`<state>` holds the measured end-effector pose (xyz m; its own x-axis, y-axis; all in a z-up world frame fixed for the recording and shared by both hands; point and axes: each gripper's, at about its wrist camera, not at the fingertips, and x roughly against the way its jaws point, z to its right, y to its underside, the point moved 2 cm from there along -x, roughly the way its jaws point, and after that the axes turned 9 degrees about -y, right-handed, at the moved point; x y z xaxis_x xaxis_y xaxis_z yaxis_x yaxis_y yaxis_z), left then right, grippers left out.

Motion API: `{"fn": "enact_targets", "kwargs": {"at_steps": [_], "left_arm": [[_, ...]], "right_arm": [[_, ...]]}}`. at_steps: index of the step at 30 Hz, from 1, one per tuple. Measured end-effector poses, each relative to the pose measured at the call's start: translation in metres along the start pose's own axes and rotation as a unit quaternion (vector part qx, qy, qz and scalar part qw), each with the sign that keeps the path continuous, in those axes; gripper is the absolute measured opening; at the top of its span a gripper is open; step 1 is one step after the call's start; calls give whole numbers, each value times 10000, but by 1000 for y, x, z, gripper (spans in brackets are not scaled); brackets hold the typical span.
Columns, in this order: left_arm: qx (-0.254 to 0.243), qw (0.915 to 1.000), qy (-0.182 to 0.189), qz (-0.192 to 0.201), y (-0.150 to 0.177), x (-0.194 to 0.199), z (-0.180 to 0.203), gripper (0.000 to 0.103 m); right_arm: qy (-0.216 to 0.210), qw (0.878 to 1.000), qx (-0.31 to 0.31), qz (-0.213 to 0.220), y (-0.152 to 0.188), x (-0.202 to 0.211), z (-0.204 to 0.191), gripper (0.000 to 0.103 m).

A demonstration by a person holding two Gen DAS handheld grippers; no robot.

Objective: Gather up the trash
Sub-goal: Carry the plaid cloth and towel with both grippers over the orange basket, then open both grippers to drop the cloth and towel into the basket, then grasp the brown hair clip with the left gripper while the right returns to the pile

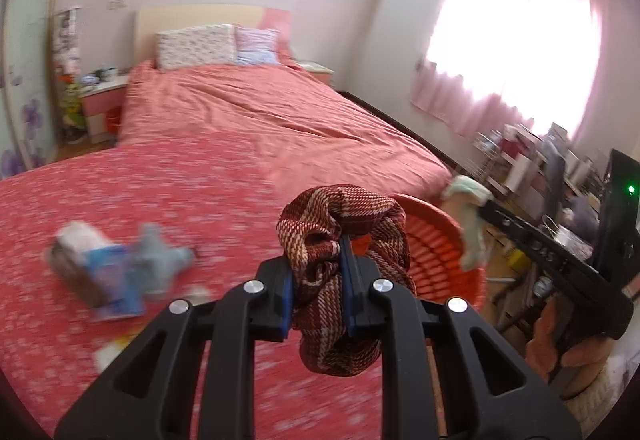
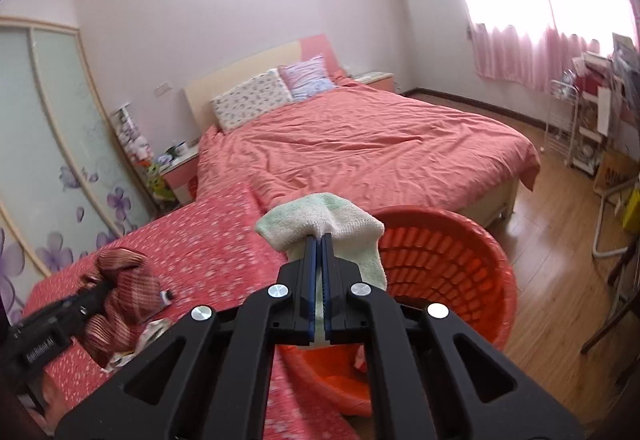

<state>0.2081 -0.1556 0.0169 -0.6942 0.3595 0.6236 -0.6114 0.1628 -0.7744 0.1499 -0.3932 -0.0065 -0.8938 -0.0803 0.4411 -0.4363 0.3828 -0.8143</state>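
My left gripper (image 1: pixel 318 264) is shut on a bunched red-and-cream striped cloth (image 1: pixel 344 224), held above the red bedspread beside an orange basket (image 1: pixel 436 252). The same cloth (image 2: pixel 120 288) shows in the right wrist view at lower left. My right gripper (image 2: pixel 319 244) is shut on a pale green and white towel (image 2: pixel 320 220), held over the near rim of the orange basket (image 2: pixel 448 260). The towel (image 1: pixel 470 220) also shows in the left wrist view over the basket's far rim. Blurred items, a blue packet (image 1: pixel 114 272) and a grey cloth (image 1: pixel 158 256), lie on the bedspread.
A large bed (image 2: pixel 360 144) with a coral duvet and two pillows fills the middle. A pink nightstand (image 2: pixel 176 168) stands left of it. A wardrobe (image 2: pixel 52 144) with flower decals is at left. Cluttered shelves (image 2: pixel 592 112) and wood floor (image 2: pixel 560 300) are at right.
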Motion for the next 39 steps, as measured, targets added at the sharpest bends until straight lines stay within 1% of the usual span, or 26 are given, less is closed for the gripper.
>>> {"fn": "enact_targets", "kwargs": {"at_steps": [3,7,9,10,11,12,13,14,16,18,20,23,25,29,31,35,37,38,39], "left_arm": [[-171,9997,160,-85,1,-24,33,20],[-259,9988,315,-270,1,-61,60,22],[-299,9984,315,-356,1,-79,71,28],[-308,9984,282,-377,-1,-85,74,30],[-316,9983,241,-415,0,-93,75,34],[-316,9982,198,-465,1,-100,75,39],[-308,9981,175,-500,1,-104,74,42],[-293,9979,132,-562,2,-110,72,44],[-278,9977,66,-606,4,-114,68,45],[-301,9976,-26,-631,6,-115,63,48],[-355,9974,-132,-619,9,-109,55,49],[-357,9973,-293,-562,14,-95,37,53],[-321,9974,-414,-504,17,-85,23,54],[-152,9960,-784,-394,21,-61,-17,56],[2,9940,-1032,-361,25,-49,-46,56],[422,9871,-1510,-319,30,-28,-103,60],[688,9816,-1756,-307,34,-19,-133,62],[884,9763,-1947,-330,36,-15,-153,63],[1039,9724,-2057,-352,37,-13,-167,64]], "right_arm": [[46,9999,-108,11,-3,-6,18,3],[69,9996,-262,-12,-4,-15,37,3],[115,9994,-331,-80,-3,-23,48,3],[133,9992,-349,-103,-1,-24,51,7],[141,9990,-385,-175,1,-31,56,16],[134,9989,-403,-204,3,-30,60,22],[144,9988,-417,-226,5,-31,63,32],[198,9986,-428,-243,9,-34,65,38],[231,9984,-430,-271,13,-34,67,43],[296,9984,-371,-301,17,-33,67,47],[377,9984,-266,-337,19,-34,65,51],[370,9985,-100,-384,25,-31,50,54],[364,9986,11,-395,25,-29,42,56],[234,9984,294,-428,31,-26,9,58],[163,9980,400,-471,36,-27,-4,59],[-5,9953,747,-620,52,-30,-41,60],[-90,9928,961,-711,62,-34,-62,61],[-126,9915,1055,-753,66,-36,-71,61],[-150,9905,1115,-785,69,-37,-78,61]]}}
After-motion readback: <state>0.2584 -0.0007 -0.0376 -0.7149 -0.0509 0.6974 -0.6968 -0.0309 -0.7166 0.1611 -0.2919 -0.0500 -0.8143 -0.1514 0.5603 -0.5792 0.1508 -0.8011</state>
